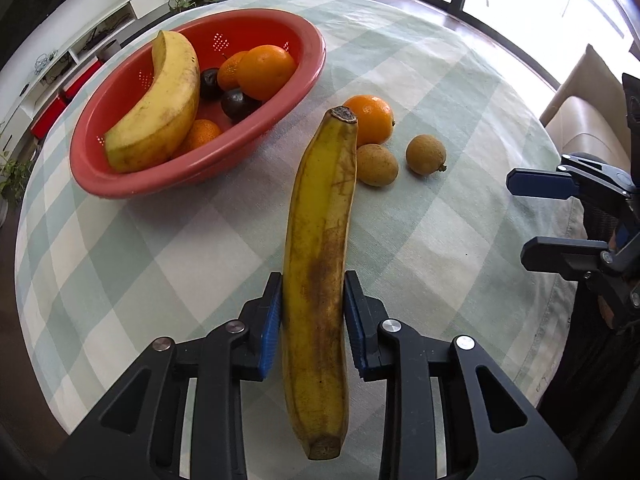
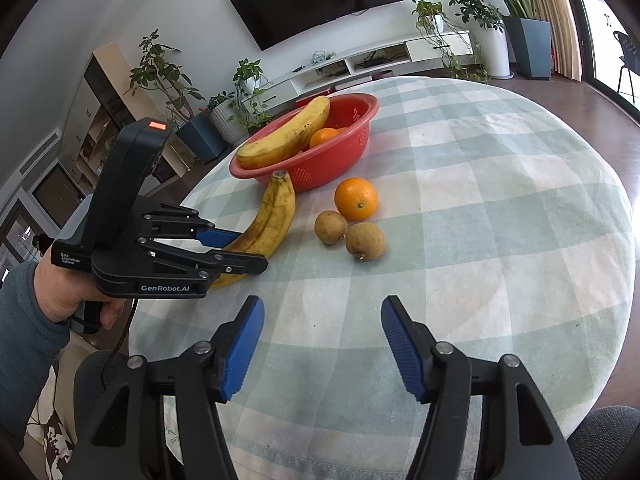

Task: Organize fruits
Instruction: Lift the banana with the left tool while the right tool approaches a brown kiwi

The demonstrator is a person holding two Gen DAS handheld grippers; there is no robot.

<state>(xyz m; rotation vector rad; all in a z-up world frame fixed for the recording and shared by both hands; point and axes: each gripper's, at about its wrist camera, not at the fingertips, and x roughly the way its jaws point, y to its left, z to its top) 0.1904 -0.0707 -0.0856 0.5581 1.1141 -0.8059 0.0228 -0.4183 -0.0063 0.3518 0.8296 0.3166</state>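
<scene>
Left hand-held gripper (image 1: 312, 312) clenched on banana (image 1: 320, 272); right hand-held gripper (image 2: 322, 344) released, idle. Banana should be lifted level, cleared over bowl (image 1: 280, 128) rim, laid beside 1 already inside.

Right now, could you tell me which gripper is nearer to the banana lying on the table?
Left. The left gripper is shut on the banana near its lower end. The right gripper stands open over bare tablecloth, apart from it.

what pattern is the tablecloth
The tablecloth is a pale green and white check, clearest in the right wrist view.
</scene>
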